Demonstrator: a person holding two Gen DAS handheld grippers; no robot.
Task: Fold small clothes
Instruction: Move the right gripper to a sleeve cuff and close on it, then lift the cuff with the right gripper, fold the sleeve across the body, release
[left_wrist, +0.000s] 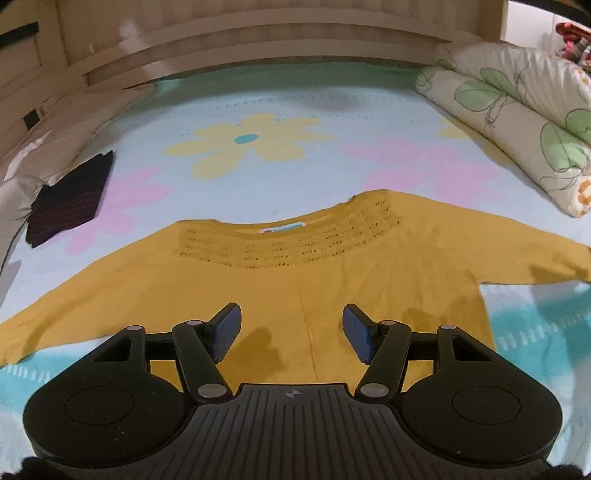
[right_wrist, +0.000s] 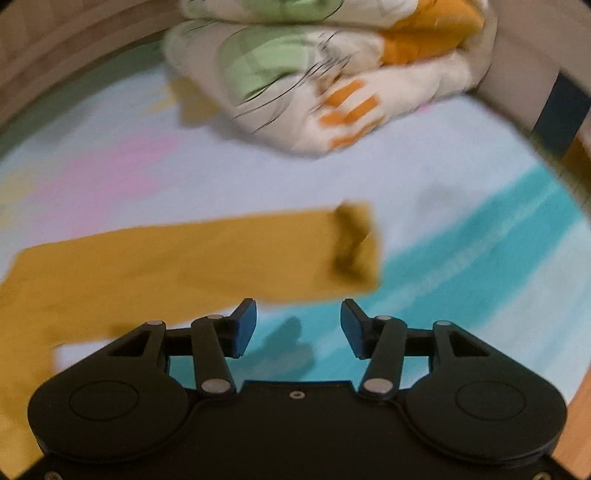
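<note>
A mustard-yellow knitted sweater (left_wrist: 295, 273) lies flat on the flowered bed sheet (left_wrist: 317, 173), neckline away from me and both sleeves spread out. My left gripper (left_wrist: 291, 332) hovers over the lower middle of its body, jaws open, with nothing between the blue pads. In the blurred right wrist view the sweater's right sleeve (right_wrist: 184, 258) stretches across, ending in a crumpled cuff (right_wrist: 354, 243). My right gripper (right_wrist: 298, 325) hangs just below that sleeve over a turquoise stripe of the sheet, jaws apart and holding nothing.
A folded quilt with green leaves and orange marks (left_wrist: 517, 122) (right_wrist: 314, 74) lies at the right of the bed, near the sleeve end. A folded dark striped garment (left_wrist: 70, 206) rests at the left beside a pillow (left_wrist: 55, 136). A wooden headboard (left_wrist: 258, 40) runs along the back.
</note>
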